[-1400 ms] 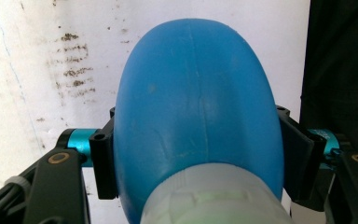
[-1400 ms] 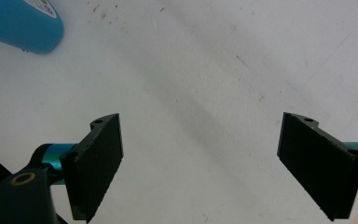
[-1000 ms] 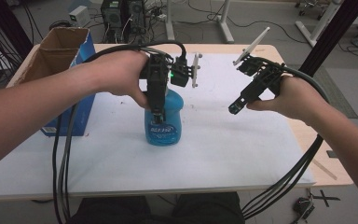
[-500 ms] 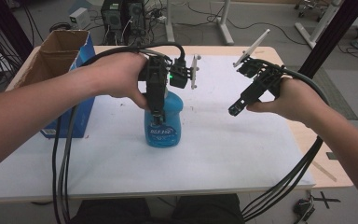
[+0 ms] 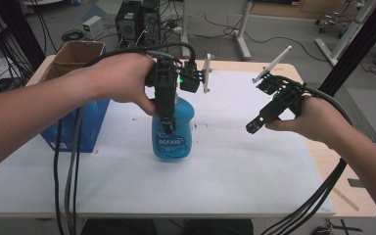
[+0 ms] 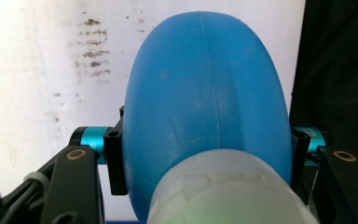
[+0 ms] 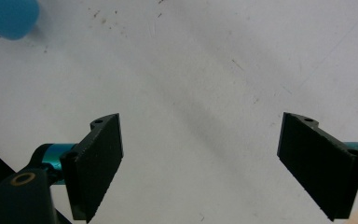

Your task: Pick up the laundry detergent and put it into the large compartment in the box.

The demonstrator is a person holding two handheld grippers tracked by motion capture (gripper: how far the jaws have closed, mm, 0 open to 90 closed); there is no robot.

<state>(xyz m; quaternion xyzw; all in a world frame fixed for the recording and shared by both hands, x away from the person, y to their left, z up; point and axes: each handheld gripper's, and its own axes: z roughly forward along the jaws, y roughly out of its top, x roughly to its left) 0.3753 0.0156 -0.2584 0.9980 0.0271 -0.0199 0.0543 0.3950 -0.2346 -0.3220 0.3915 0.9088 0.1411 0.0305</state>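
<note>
A blue plastic spray bottle (image 5: 172,139) with a printed label stands upright at the middle of the white table (image 5: 249,181). My left gripper (image 5: 168,128) comes down over its top, shut on the bottle's shoulders. In the left gripper view the black pads (image 6: 114,158) press both sides of the blue body (image 6: 205,84), above its white collar (image 6: 228,191). My right gripper (image 5: 254,126) hovers to the right of the bottle, apart from it. Its jaws (image 7: 200,163) stand open over bare table, with a corner of the bottle (image 7: 7,16) at that view's top left.
An open cardboard box with blue sides (image 5: 90,122) stands at the table's left. Cables trail from both grippers over the front edge. A bare wooden strip (image 5: 342,196) runs along the table's right edge. Computers and desk legs lie beyond the far edge.
My left gripper and the bottle in it have shifted slightly toward the camera and look a little larger, as if raised. The right gripper has stayed where it was.
</note>
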